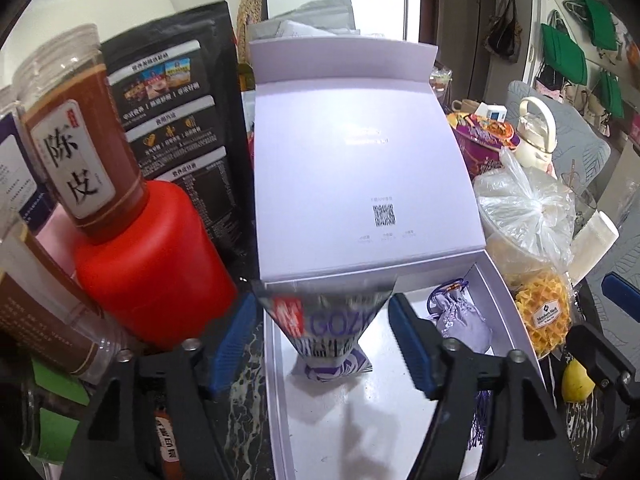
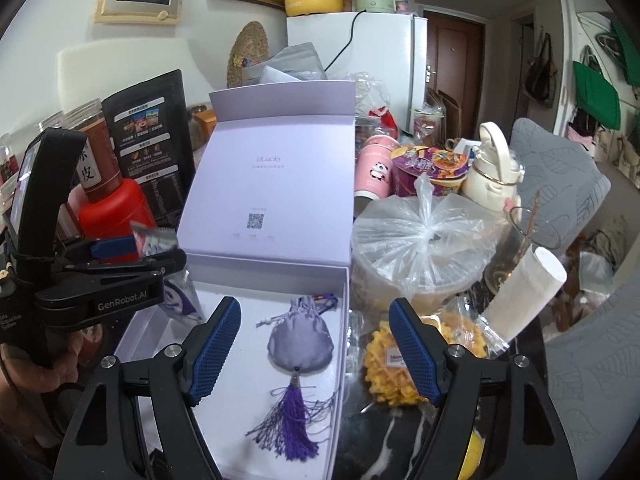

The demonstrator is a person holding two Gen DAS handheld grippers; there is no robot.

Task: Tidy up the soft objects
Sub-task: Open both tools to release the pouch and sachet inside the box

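Note:
An open lavender gift box (image 1: 504, 280) (image 2: 272, 272) stands on the table with its lid (image 1: 360, 160) raised at the back. A purple sachet pouch (image 2: 300, 344) with a tassel (image 2: 296, 432) lies inside on the right; it also shows in the left wrist view (image 1: 464, 320). A silver and purple snack packet (image 1: 324, 324) (image 2: 180, 296) stands in the box's left part, between my left gripper's (image 1: 320, 344) (image 2: 136, 252) spread fingers and apart from both pads. My right gripper (image 2: 316, 348) is open and empty over the box's right wall.
A red bottle (image 1: 152, 264), a brown jar (image 1: 80, 140) and a black pouch (image 1: 180, 100) crowd the box's left. A tied plastic bag (image 2: 424, 240), a waffle packet (image 2: 384, 364), a paper roll (image 2: 524, 296), a cream kettle (image 2: 492, 172) and a noodle cup (image 2: 428, 168) crowd its right.

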